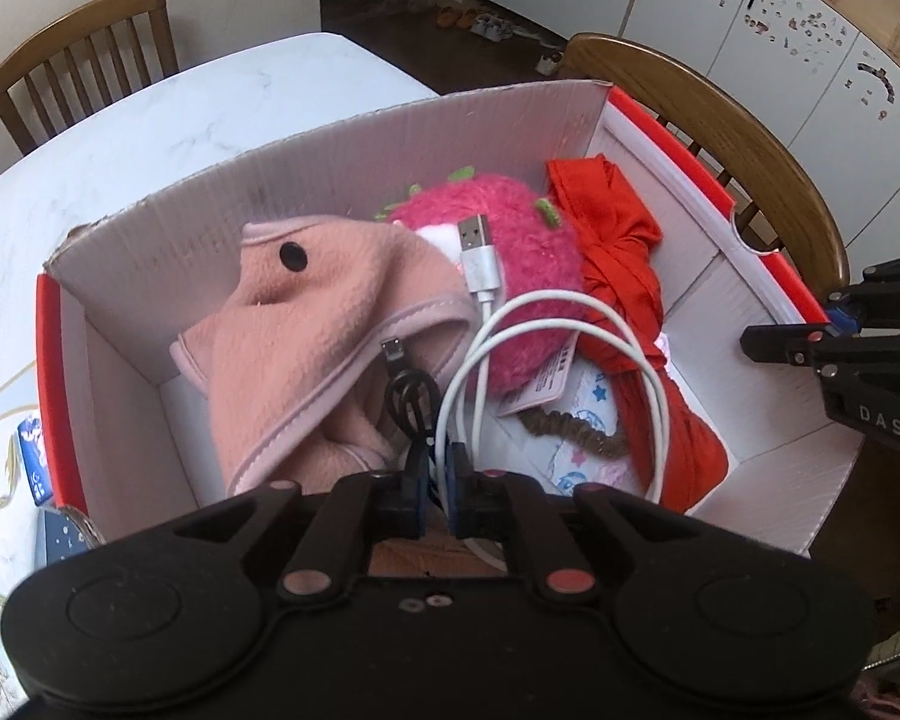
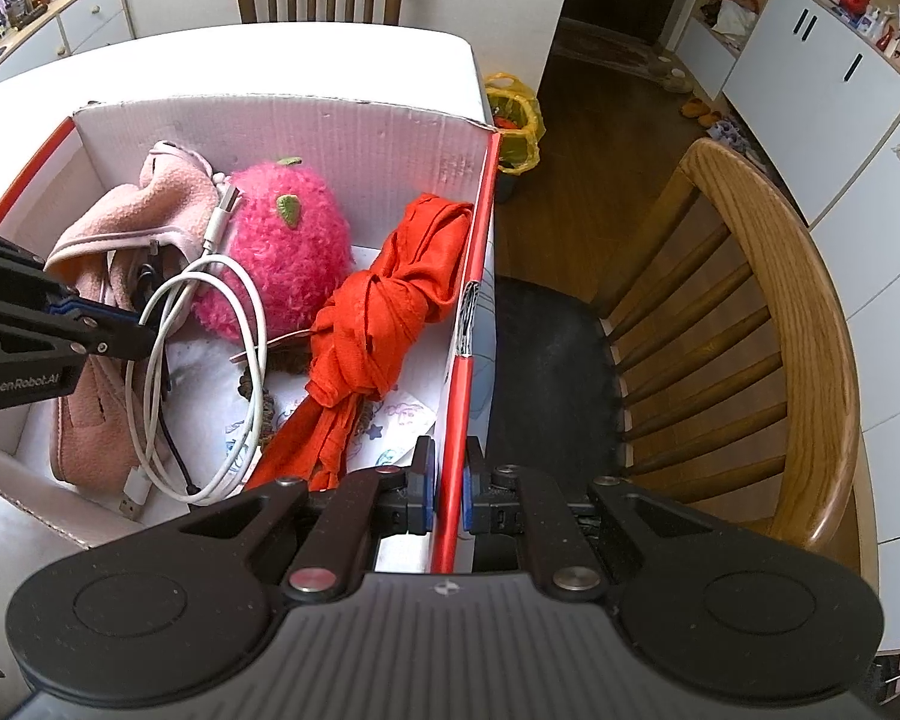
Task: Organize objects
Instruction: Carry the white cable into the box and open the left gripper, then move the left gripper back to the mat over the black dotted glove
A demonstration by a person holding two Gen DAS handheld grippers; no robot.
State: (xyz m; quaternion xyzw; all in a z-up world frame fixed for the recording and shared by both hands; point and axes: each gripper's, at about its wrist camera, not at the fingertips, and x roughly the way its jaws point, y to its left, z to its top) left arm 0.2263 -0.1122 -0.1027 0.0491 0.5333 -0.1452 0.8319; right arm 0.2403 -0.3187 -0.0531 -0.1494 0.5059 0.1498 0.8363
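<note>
My left gripper [image 1: 441,480] hangs inside the cardboard box [image 1: 342,144], its jaws drawn in on the gathered loops of a white USB cable [image 1: 570,306] and a thin black cable [image 1: 411,390]; the pads appear to press the strands, though the contact itself is partly hidden behind the fingers. I judge the cables are held bundled so they go in as one coil rather than sprawling. My right gripper [image 2: 448,489] is clamped on the red-edged side wall of the box, presumably to steady it on the white table [image 2: 306,54]. Within the box, the cables drape over a soft pink fleece garment [image 1: 306,336] with piped edging and a dark snap, beside a fuzzy magenta plush toy [image 1: 510,252] with green felt leaves. A knotted, smooth red cloth [image 2: 378,312] lies against the right wall, a brown braided band [image 1: 570,429] and printed paper beneath. Wooden spindle chairs [image 2: 768,324] stand around.
</note>
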